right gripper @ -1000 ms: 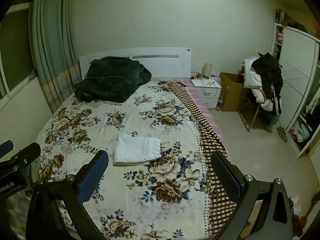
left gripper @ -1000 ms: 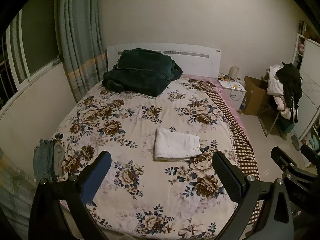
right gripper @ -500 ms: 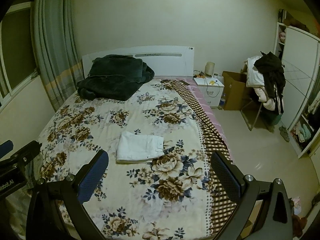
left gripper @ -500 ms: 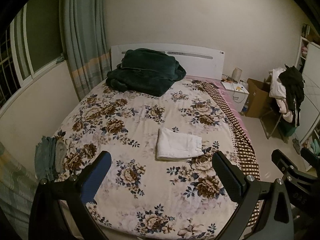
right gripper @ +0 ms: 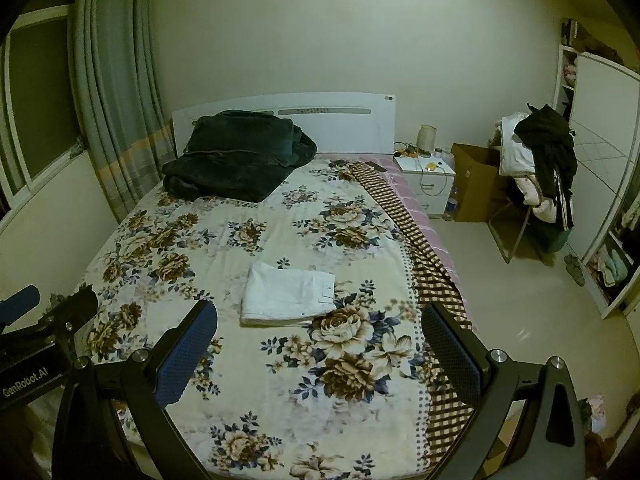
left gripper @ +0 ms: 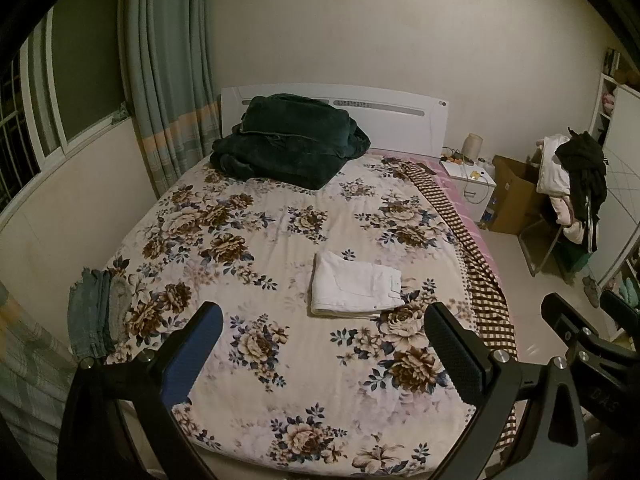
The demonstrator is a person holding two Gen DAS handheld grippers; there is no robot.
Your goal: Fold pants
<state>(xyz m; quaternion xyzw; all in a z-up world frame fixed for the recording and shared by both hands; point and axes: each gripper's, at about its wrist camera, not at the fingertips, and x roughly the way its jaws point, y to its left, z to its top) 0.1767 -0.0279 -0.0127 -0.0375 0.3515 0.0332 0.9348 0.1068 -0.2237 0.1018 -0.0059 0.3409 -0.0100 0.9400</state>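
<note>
White pants (left gripper: 354,288) lie folded in a neat rectangle on the floral bedspread (left gripper: 248,256), toward its right middle; they also show in the right wrist view (right gripper: 290,294). My left gripper (left gripper: 320,352) is open and empty, held above the foot of the bed, short of the pants. My right gripper (right gripper: 318,352) is open and empty too, at about the same height and distance. The right gripper's body shows at the right edge of the left wrist view (left gripper: 592,344). The left gripper's body shows at the left edge of the right wrist view (right gripper: 44,332).
A dark green blanket (left gripper: 288,148) is heaped by the white headboard (left gripper: 400,120). Folded blue-grey cloth (left gripper: 98,312) lies on the bed's left edge. A nightstand (right gripper: 428,184), cardboard box (right gripper: 472,184) and clothes-laden chair (right gripper: 540,176) stand right of the bed. Curtains (left gripper: 168,80) hang at left.
Both grippers have pulled back and risen slightly, so the bed and pants sit a little farther off. Both stay open. The pants have not moved.
</note>
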